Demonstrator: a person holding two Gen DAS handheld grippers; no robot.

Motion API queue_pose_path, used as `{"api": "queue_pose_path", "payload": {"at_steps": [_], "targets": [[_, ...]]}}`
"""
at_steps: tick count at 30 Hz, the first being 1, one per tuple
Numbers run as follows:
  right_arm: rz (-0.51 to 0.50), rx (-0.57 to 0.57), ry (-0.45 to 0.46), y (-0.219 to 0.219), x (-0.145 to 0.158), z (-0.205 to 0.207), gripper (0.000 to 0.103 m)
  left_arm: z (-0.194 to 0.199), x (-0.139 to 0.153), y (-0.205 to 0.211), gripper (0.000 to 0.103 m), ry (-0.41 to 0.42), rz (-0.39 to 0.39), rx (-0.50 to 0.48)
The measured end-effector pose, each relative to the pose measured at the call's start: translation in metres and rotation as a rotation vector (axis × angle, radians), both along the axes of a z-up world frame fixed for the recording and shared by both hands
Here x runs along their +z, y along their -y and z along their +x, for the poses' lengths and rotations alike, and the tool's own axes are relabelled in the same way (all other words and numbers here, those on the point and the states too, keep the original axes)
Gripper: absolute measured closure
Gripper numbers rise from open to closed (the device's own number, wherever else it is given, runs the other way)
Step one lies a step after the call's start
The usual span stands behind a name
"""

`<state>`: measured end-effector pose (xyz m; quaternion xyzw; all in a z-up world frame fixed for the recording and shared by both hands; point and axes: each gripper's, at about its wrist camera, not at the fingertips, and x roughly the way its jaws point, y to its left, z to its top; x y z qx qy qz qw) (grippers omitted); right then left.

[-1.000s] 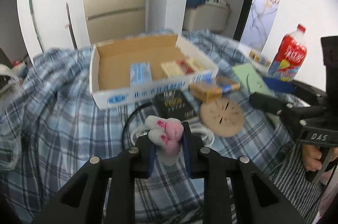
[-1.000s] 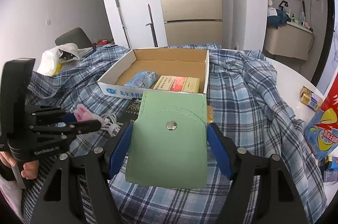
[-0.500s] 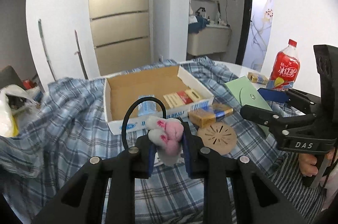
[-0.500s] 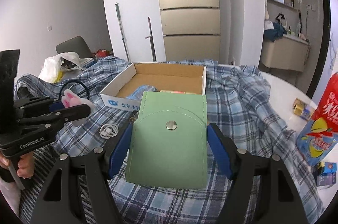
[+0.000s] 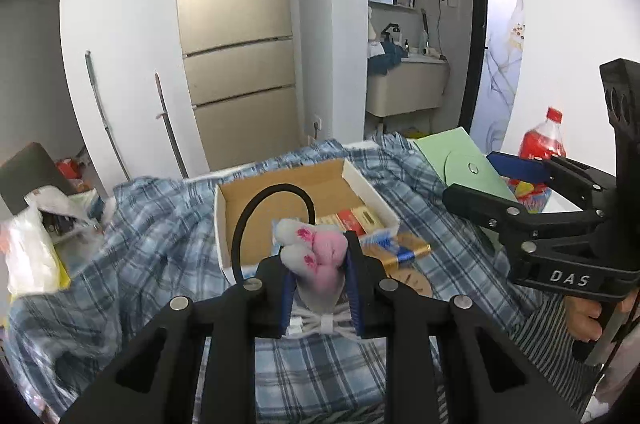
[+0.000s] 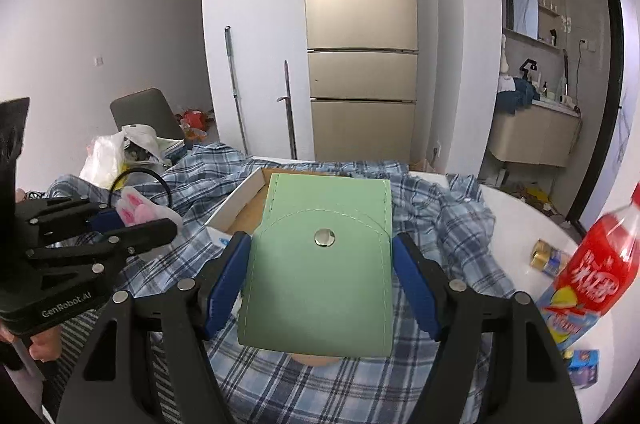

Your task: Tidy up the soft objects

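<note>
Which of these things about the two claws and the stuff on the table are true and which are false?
1. The left claw is squeezing a pink and white bunny hair tie. True.
2. The right claw is empty. False: it grips a green snap pouch between its blue pads.
3. The cardboard box on the plaid cloth has its top open. True.
4. The red drink bottle lies inside the box. False: it is on the white table, off to the right of the cloth.
5. The bunny hair tie has a black elastic loop. True.
</note>
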<state>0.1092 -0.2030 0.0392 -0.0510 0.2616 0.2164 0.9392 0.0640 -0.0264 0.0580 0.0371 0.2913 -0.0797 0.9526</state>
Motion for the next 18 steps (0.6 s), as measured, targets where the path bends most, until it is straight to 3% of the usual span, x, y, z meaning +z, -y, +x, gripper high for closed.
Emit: {"api": "queue_pose_path", "payload": {"at_steps": [4, 9, 15, 18], "targets": [[0.009, -0.021, 0.006, -0.001, 0.018, 0.015, 0.032, 0.014, 0.022, -0.002, 0.079, 0.022, -0.019, 0.018], [0.057, -0.053, 0.039, -0.004, 0.044, 0.039, 0.032, 0.033, 0.05, -0.008, 0.079, 0.033, -0.097, 0.06], [0.091, -0.092, 0.054, -0.012, 0.069, 0.076, 0.032, 0.056, 0.075, -0.01, 0.079, 0.08, -0.084, 0.106], [0.068, -0.127, 0.127, -0.022, 0.078, 0.083, 0.032, 0.075, 0.082, -0.01, 0.079, 0.101, -0.036, 0.139]]}}
